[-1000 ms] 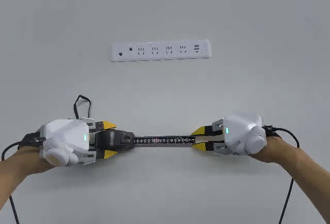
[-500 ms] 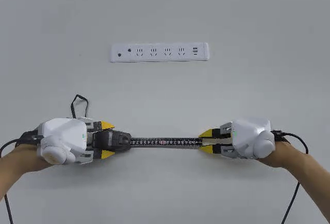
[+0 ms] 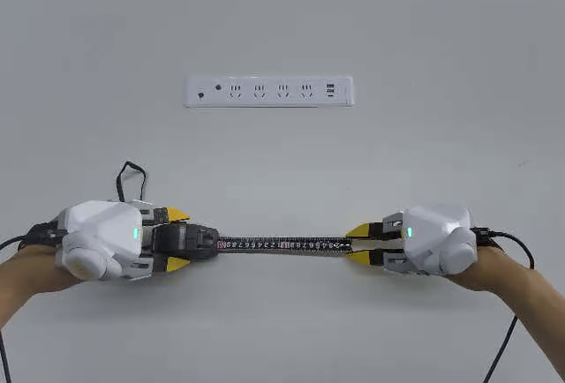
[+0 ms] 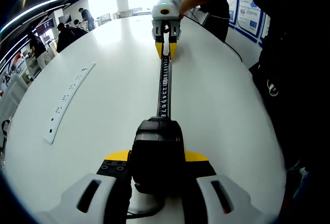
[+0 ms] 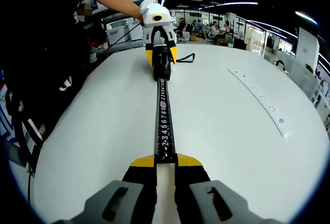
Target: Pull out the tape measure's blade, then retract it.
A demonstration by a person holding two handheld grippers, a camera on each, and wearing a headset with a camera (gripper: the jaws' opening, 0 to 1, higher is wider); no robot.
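Low on the white tabletop [image 3: 282, 330], the tape measure [image 3: 231, 244] lies between our two hands, its long axis running straight from side to side. The left gripper [image 3: 181, 239] clamps its jaws on the black case [image 3: 192, 242]. The right gripper [image 3: 357, 244] pinches the free end of the blade [image 3: 282, 244], which is stretched in line with both pairs of jaws. We judge that retracting calls for moving the right gripper along this line toward the case.
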